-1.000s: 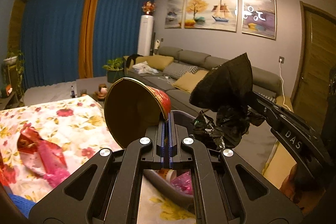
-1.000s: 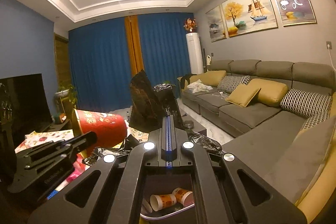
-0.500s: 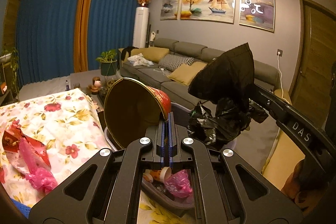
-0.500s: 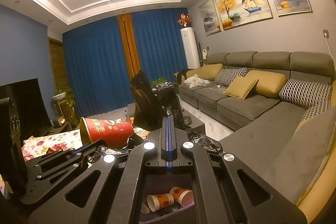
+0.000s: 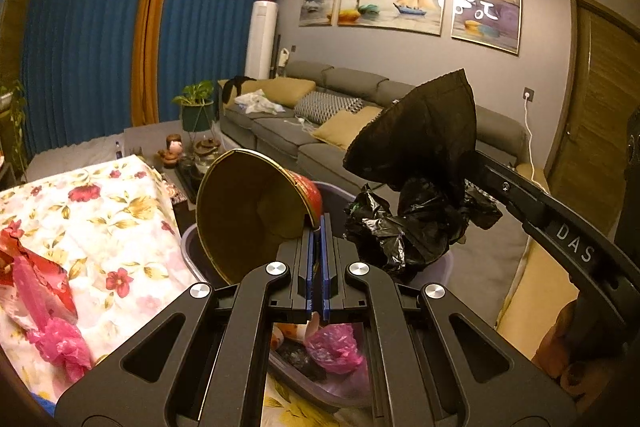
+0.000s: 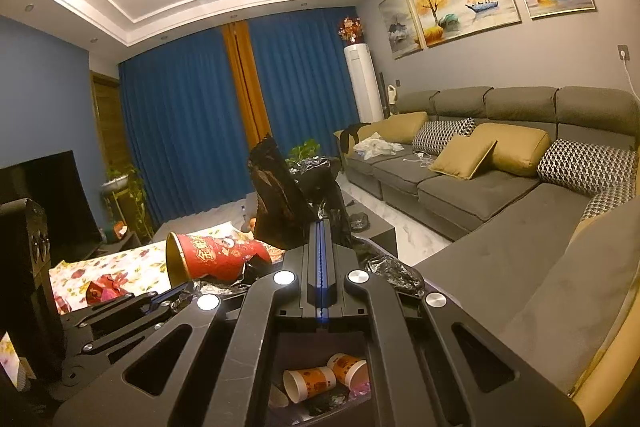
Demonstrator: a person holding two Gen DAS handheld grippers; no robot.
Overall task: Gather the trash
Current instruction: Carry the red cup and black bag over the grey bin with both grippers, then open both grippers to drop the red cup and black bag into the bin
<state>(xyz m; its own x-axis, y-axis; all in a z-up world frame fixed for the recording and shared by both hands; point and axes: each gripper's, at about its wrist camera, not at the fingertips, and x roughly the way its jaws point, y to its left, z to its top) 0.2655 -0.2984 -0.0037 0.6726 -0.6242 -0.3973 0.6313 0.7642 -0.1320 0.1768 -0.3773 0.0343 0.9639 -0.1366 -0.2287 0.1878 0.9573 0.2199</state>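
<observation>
My left gripper (image 5: 316,223) is shut on the rim of a red paper cup (image 5: 256,211) with a gold inside, held on its side above a purple-grey bin (image 5: 187,247). From the right, my right gripper (image 5: 480,159) is shut on a black plastic bag (image 5: 420,147) that stands up and hangs crumpled over the bin's far side. In the right wrist view the bag (image 6: 276,195) rises from the right gripper (image 6: 322,227). The cup (image 6: 216,259) lies to its left, with the left gripper (image 6: 184,287) at its rim. Paper cups (image 6: 308,383) lie in the bin below.
A table with a floral cloth (image 5: 100,211) stands left of the bin, with a red wrapper (image 5: 36,279) and a pink plastic bag (image 5: 60,347) on it. A grey sofa (image 6: 480,187) runs along the right. A low tea table (image 5: 188,155) is behind.
Both grippers have sunk a little over the bin. In the right wrist view the red cup has come lower and closer to the black bag. Both grips are unchanged.
</observation>
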